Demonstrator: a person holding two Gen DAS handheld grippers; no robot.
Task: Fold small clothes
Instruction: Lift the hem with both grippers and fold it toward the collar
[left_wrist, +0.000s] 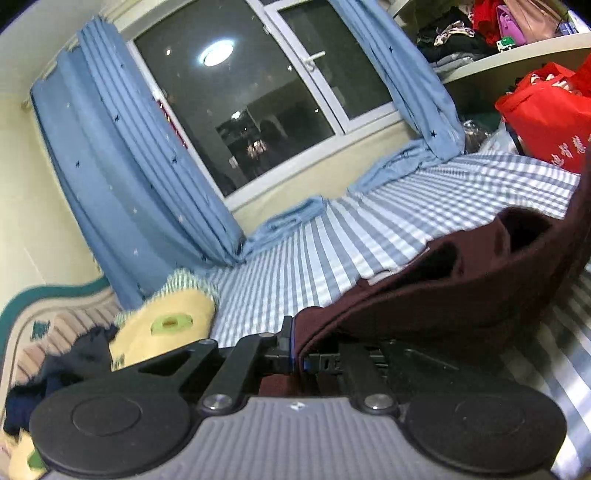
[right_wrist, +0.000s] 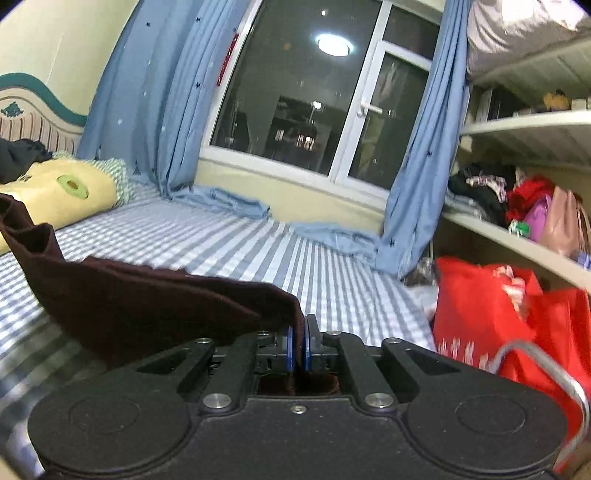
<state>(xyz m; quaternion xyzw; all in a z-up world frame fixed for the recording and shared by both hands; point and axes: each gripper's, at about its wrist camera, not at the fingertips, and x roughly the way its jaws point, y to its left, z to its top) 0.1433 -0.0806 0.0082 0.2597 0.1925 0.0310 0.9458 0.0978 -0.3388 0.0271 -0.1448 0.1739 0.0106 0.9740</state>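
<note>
Above the bed (right_wrist: 229, 240), my left gripper (left_wrist: 297, 354) and right gripper (right_wrist: 299, 347) each pinch the dark red cloth (right_wrist: 147, 295), stretching it flat for folding.

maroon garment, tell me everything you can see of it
The maroon garment is a dark, soft, knit-looking cloth with hemmed edges and an opening like a sleeve or leg. It hangs stretched between the two claws: the left claw is shut on one corner and the right claw on another. Its middle sags in folds above the blue checked bedsheet; whether its lower part touches the sheet cannot be told.
</note>
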